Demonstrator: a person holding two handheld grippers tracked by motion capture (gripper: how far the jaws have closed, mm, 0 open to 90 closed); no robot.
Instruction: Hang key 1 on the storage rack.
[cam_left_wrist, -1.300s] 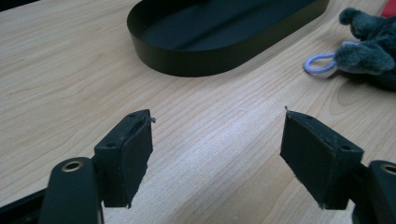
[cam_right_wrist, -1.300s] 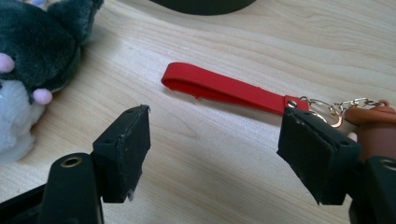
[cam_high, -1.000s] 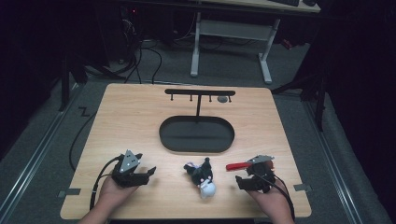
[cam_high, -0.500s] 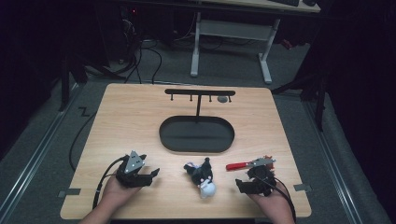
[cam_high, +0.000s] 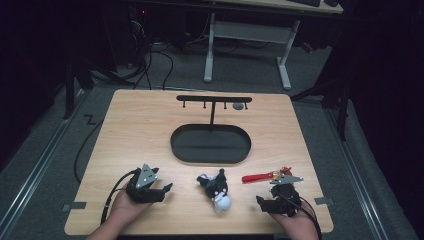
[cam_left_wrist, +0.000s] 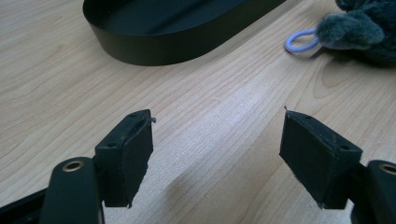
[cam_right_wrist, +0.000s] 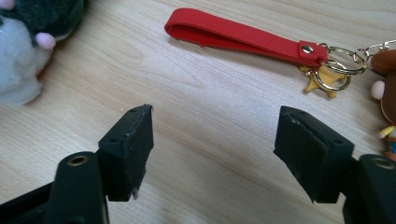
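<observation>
Since a second ago the right gripper (cam_high: 263, 202) has drawn back toward the table's near edge, away from the red strap (cam_right_wrist: 236, 35), and its jaws have just been closing a little — nothing is between them, only bare wood. They stand apart. Ahead of it and slightly right lies the strap, joined by a ring (cam_right_wrist: 334, 70) to a gold star charm and a small bear figure (cam_right_wrist: 387, 109) at the far right.

The left gripper (cam_high: 161, 191) hovers low with jaws apart and empty; the plush (cam_left_wrist: 369, 28) sits ahead to its right, its white loop (cam_left_wrist: 301, 41) just short of the black tray (cam_left_wrist: 154, 44).

Risks, as I judge them: the strap lies flat, so the pads may skid over it or pinch only the table — and a grab at the ring could swing the charms.
</observation>
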